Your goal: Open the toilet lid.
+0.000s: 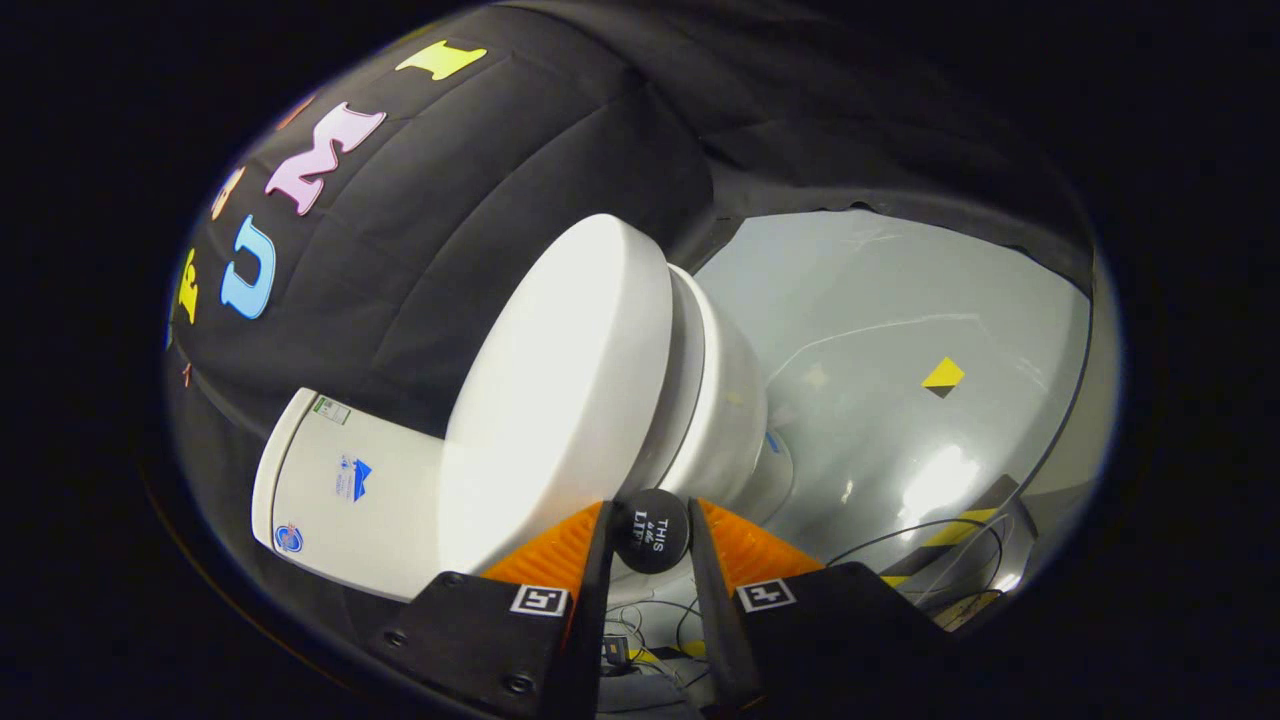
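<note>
A white toilet stands just ahead of my fingers, seen tilted. Its broad lid [560, 390] faces me, with only a narrow dark seam between it and the seat and bowl [725, 400] behind it. The tank [340, 490] lies beyond the lid's hinge end, against the black cloth wall. A black round knob [651, 532] at the lid's front rim sits between my fingers. My gripper [650, 515] is shut on this knob, with one finger pressing each side.
The glossy grey floor [880, 330] spreads out past the bowl and carries a yellow-and-black marker [943, 376]. Cables [930, 545] and yellow-black tape lie on the floor near my fingers. The black cloth wall stands close behind the tank.
</note>
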Demonstrator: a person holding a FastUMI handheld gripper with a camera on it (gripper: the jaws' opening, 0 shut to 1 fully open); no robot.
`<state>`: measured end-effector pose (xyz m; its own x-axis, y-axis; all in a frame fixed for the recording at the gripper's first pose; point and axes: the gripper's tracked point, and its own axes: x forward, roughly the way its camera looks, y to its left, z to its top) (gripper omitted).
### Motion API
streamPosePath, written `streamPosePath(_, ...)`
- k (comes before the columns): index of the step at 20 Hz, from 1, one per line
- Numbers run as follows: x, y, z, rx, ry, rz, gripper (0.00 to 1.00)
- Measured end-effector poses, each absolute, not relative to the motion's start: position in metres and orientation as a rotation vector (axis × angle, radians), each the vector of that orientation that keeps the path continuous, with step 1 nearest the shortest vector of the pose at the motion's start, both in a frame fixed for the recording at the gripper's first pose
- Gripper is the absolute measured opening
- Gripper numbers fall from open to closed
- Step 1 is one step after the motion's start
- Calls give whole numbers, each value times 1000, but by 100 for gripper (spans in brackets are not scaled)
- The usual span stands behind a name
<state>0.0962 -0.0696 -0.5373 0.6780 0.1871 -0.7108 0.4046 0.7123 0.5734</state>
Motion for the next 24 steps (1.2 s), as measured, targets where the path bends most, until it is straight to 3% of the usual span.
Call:
streamPosePath(3, 93, -76, -529, 823, 826, -139, 47)
streamPosePath(5, 99, -77, -543, 862, 835, -143, 31)
streamPosePath(8, 95, -72, -536, 871, 831, -117, 31)
streamPosePath(9, 114, -75, -537, 881, 746, -166, 31)
streamPosePath(11, 108, -72, -538, 827, 793, -149, 9)
streamPosePath(18, 101, -83, -525, 682, 830, -133, 10)
streamPosePath(24, 112, -66, -464, 536, 766, -84, 10)
